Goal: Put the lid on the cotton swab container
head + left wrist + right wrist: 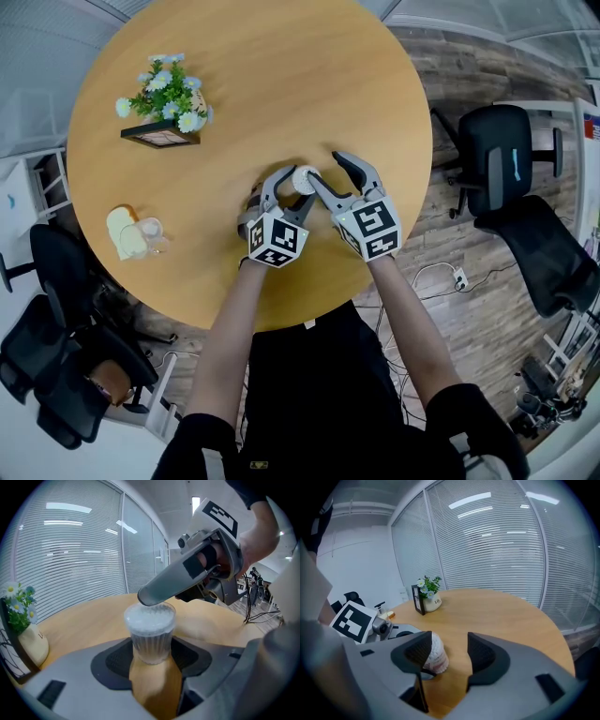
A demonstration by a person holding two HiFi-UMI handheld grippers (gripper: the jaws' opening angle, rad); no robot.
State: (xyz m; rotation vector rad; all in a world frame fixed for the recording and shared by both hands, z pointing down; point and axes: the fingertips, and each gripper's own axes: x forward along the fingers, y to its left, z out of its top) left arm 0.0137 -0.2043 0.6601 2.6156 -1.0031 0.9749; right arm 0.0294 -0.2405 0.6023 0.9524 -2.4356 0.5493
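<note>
Status: cotton swab container (305, 178) stands upright on the desk (281, 75), near the middle and toward the person's side. Left gripper (291, 190) has its jaws closed on the lower body of the container, one pad on each side. In the left gripper view the container is seated squarely between the pads.

Right gripper (325, 169): jaws apart, nothing between them. One jaw lies across the top of the container, touching it or just above it; contact cannot be confirmed. In the right gripper view the container sits under and behind that jaw, not in the gap.

Progress (judgement): a wider clear band caps the swab heads, which reads as the lid (150, 617) already in place on the container. The task looks nearly done. The jaw on top suggests a press to seat the lid. Left to do: confirm the lid is fully seated all round, then release with both grippers. Whether the lid sits level on the far side cannot be seen.

Count:
- containers: 1
- lids: 1, if the clear band is read correctly
- grippers: 2
- flower pot (167, 98): 1, far left of the desk
- dark frame (161, 137): 1, leaning in front of the pot
- pale yellow item (122, 234): 1, at the left edge
- small clear item (150, 230): 1, touching the yellow one; unidentified
</note>
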